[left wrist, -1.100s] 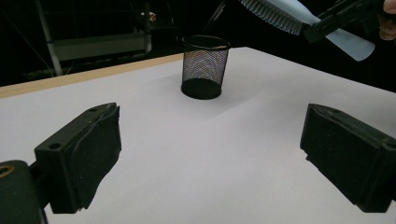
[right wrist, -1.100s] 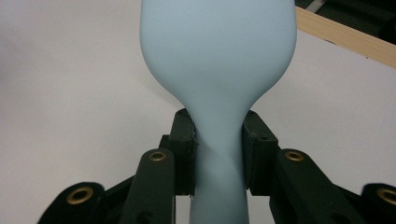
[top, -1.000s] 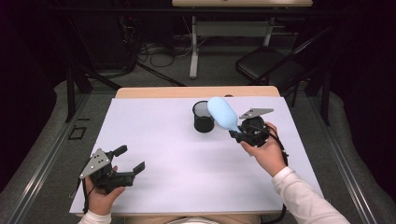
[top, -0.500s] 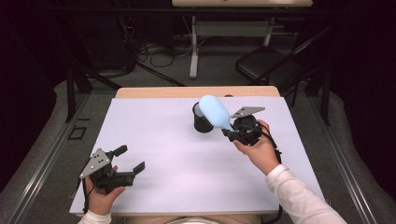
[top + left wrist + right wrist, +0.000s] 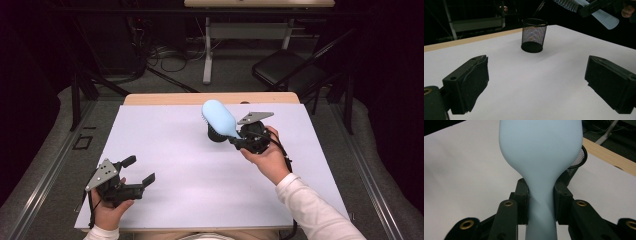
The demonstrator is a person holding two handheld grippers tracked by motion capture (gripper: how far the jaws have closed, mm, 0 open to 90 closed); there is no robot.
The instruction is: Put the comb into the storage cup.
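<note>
The right gripper point(image 5: 239, 141) clamps a blue hairbrush point(image 5: 219, 118) by its neck, head above the mesh cup point(image 5: 216, 135); brought down off-centre, it could tip the light cup.

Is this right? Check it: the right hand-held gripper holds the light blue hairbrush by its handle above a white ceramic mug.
One thing is wrong: it is a black mesh cup, not a white mug, as the left gripper view shows. The right hand-held gripper does hold the light blue hairbrush by its handle.
</note>
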